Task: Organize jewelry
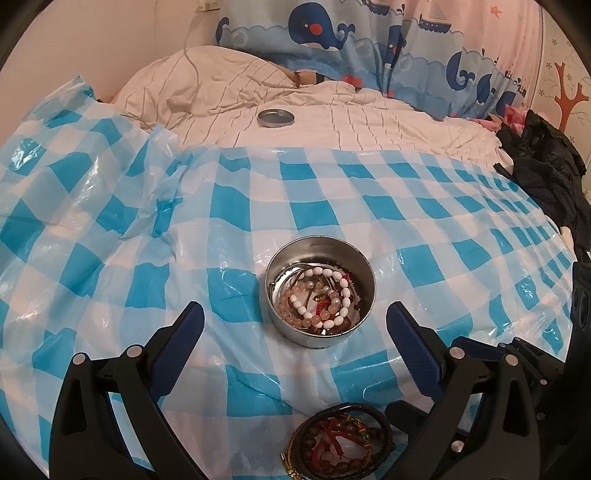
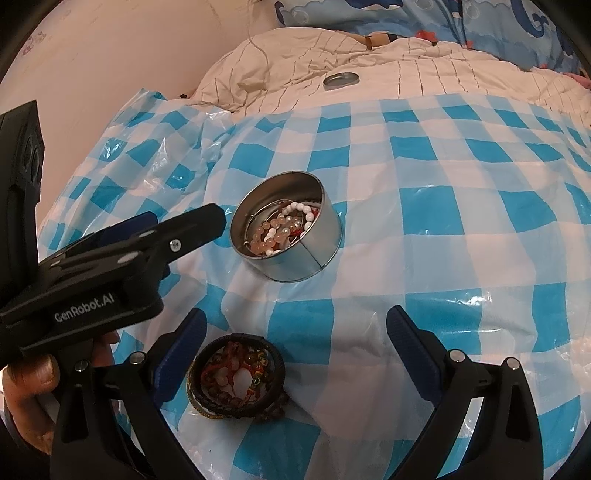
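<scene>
A round metal tin stands on the blue-and-white checked plastic sheet. White and peach bead bracelets lie inside it. My left gripper is open just in front of the tin, with nothing between its fingers. A pile of dark bead and braided bracelets lies on the sheet below it. In the right wrist view the tin is ahead and the pile lies by the left finger of my open right gripper. The left gripper reaches in from the left, its tip near the tin's rim.
The tin's lid lies on the striped beige bedding beyond the sheet. Whale-print fabric hangs at the back. Dark clothing is heaped at the right. A hand holds the left gripper. The sheet is crumpled at the left.
</scene>
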